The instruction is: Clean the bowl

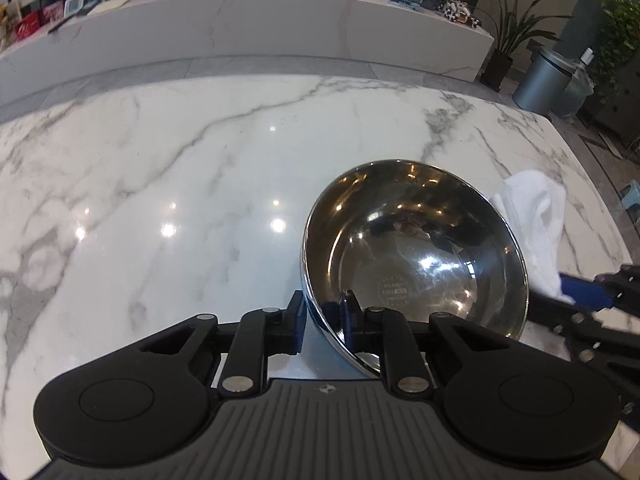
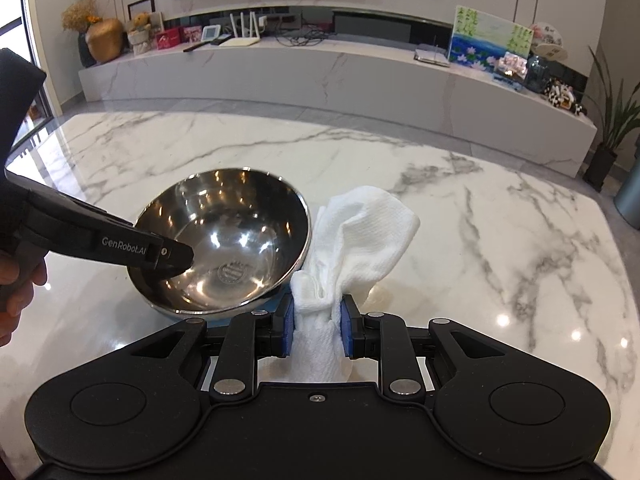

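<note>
Marble table, white with grey veins, fills mid-frame; steel bowl rests tilted, left of centre.

Round stamped mark in the shiny steel bowl was too small to read. White waffle-weave cloth sat partly hidden behind the bowl. Left black tool covered the bowl's near-left rim.

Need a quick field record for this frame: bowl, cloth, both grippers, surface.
bowl: steel bowl, tilted, empty, rim clamped
cloth: white cloth, bunched, right of the bowl, outside it
left gripper: left gripper, jaws shut on the bowl's near rim, one finger inside
right gripper: right gripper, jaws shut on the cloth
surface: marble table
wiping: not yet begun
</note>
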A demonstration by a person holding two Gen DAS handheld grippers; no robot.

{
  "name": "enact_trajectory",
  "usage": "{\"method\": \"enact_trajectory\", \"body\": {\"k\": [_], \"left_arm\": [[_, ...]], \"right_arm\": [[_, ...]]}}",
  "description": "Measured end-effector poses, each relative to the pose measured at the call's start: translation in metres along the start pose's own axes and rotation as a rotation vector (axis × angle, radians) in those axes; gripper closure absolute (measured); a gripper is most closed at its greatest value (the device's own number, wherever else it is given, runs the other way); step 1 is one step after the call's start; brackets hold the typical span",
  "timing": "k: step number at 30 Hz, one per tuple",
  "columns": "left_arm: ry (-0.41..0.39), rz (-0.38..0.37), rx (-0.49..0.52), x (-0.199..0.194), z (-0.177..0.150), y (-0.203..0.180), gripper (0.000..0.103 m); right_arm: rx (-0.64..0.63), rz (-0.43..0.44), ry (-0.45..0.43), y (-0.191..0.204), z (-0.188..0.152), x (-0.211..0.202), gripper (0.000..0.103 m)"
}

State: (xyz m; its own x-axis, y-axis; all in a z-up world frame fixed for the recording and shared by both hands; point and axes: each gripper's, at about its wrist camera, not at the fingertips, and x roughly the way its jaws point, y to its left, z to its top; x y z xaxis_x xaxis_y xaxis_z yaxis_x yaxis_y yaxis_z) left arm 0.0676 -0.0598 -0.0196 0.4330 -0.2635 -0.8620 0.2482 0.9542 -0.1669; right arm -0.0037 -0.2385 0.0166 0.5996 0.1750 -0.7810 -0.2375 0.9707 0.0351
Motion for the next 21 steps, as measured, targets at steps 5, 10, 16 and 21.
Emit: {"method": "enact_trajectory", "body": {"k": [5, 10, 16, 21], "left_arm": [[0.040, -0.036, -0.034, 0.002, -0.005, 0.000, 0.064], [0.053, -0.042, -0.029, 0.003, -0.006, -0.002, 0.064], [0.046, -0.036, -0.005, 0.003, -0.004, 0.000, 0.067], [0.052, -0.042, 0.026, 0.002, -0.001, 0.002, 0.072]], "right_arm": [[-0.020, 0.024, 0.045, 0.006, -0.003, 0.007, 0.082], [-0.049, 0.056, 0.084, 0.016, -0.008, 0.013, 0.082], [-0.071, 0.041, 0.082, 0.022, -0.008, 0.014, 0.082], [-0.061, -0.004, 0.010, 0.014, -0.001, 0.003, 0.082]]}}
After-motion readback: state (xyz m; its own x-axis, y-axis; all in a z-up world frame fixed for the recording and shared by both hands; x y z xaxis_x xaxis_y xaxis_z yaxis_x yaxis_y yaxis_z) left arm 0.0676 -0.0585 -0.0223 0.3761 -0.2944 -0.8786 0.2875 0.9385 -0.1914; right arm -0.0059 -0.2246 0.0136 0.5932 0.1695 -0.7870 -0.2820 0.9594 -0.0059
